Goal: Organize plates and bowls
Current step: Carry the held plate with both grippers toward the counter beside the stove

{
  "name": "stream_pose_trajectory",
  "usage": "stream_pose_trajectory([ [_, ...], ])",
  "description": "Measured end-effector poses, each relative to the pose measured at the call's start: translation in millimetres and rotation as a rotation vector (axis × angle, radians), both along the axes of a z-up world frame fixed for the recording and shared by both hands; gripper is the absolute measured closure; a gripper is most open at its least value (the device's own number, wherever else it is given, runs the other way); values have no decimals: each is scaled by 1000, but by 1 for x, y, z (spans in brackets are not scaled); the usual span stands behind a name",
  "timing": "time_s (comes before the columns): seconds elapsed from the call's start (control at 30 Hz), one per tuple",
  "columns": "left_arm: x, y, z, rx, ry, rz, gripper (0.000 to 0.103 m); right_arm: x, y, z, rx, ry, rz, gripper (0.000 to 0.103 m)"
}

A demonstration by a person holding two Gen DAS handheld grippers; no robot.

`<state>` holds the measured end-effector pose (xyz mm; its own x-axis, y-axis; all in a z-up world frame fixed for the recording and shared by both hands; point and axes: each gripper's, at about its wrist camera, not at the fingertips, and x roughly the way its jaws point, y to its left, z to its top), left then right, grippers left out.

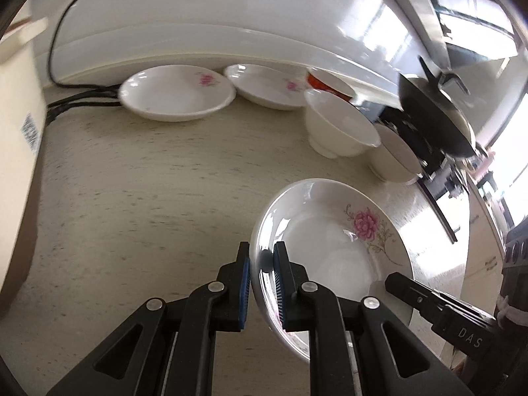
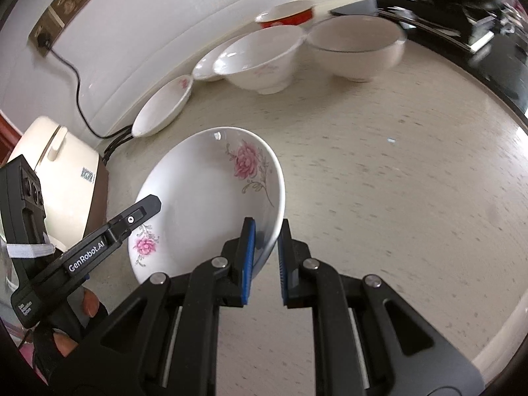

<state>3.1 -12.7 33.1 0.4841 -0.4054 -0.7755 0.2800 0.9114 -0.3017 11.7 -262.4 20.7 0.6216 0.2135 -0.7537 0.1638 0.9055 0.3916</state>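
Flowered plate carried over the speckled countertop (image 2: 379, 171) by both tongs

The flowered plate (image 2: 211, 194) hangs tilted above the counter, opposite rims pinched by the left gripper (image 1: 261, 274) and right gripper (image 2: 266, 247), likely for steadiness. Only the right view shows the wall socket (image 2: 44, 41); only the left, a black wok (image 1: 432, 115).

A black cable (image 2: 77, 92) drops from a wall socket (image 2: 44, 41) at upper left; a cream appliance (image 2: 66, 165) sits below.

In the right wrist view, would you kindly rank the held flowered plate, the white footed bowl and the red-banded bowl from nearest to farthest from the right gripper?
1. Held flowered plate, clamped between its fingers.
2. White footed bowl, mid-counter.
3. Red-banded bowl, by the wall.
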Motion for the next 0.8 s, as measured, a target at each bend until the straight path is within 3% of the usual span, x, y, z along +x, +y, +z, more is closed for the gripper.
stream_pose_trajectory([
  [0.53, -15, -118, 10, 44, -62, -290, 87, -61, -95, 7, 29, -26, -298, 87],
  [0.8, -22, -171, 8, 45, -51, -385, 86, -88, -134, 9, 16, -28, -405, 87],
])
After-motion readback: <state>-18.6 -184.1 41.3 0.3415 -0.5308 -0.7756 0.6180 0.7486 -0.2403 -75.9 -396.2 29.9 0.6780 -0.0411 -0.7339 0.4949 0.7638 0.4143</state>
